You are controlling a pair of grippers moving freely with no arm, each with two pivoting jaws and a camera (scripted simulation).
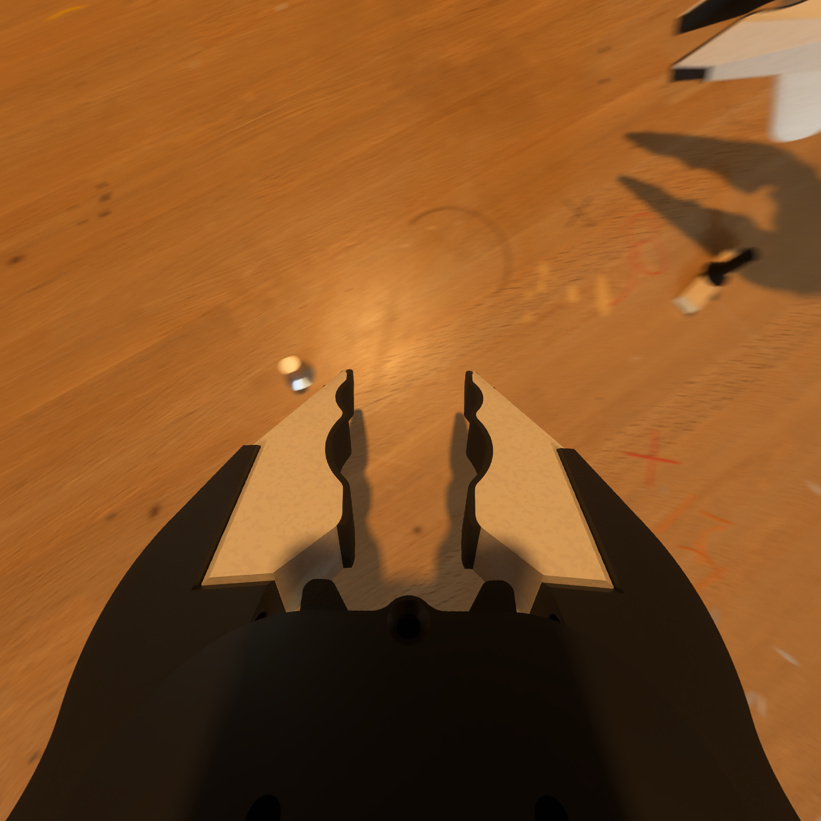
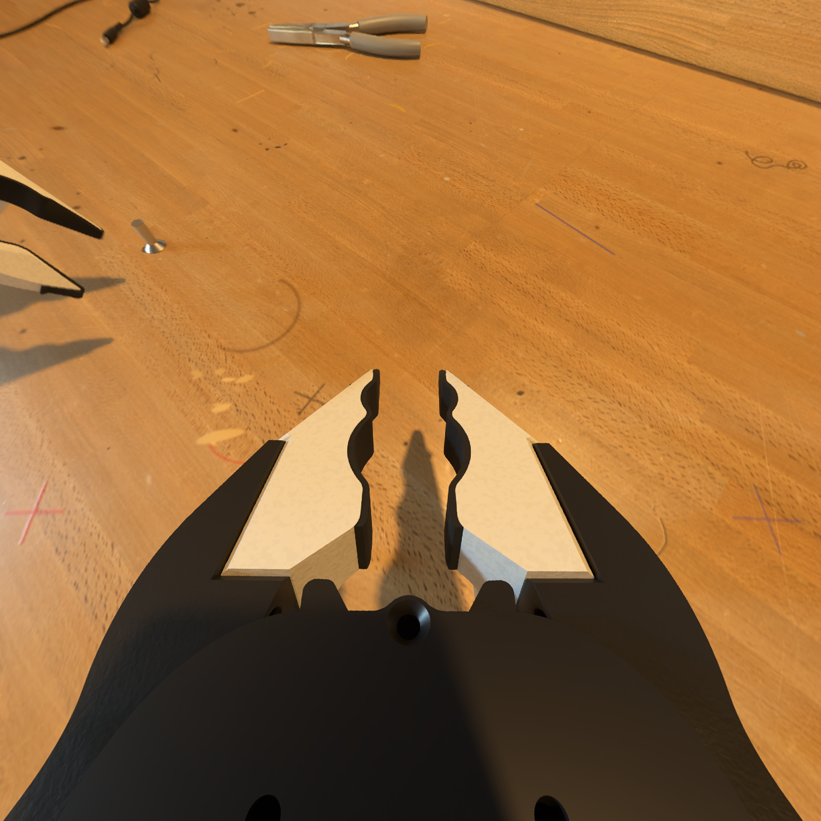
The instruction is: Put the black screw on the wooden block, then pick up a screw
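In the left wrist view my left gripper [image 1: 408,375] is open and empty, low over the wooden table [image 1: 266,177]. A silver screw [image 1: 295,373], blurred, sits just left of its left fingertip. Far right, a small pale wooden block [image 1: 693,297] has the black screw [image 1: 733,262] lying on its top, in the shadow of the right gripper [image 1: 675,51]. In the right wrist view my right gripper [image 2: 408,373] is open and empty above the table. The silver screw [image 2: 149,237] stands on its head at the left, next to the left gripper [image 2: 91,262]. The block is hidden in this view.
Grey-handled pliers [image 2: 355,35] lie at the far side of the table. A black cable with a plug [image 2: 120,26] lies at the far left. A wooden board [image 2: 666,40] borders the table at the far right. Pencil and red marks dot the surface.
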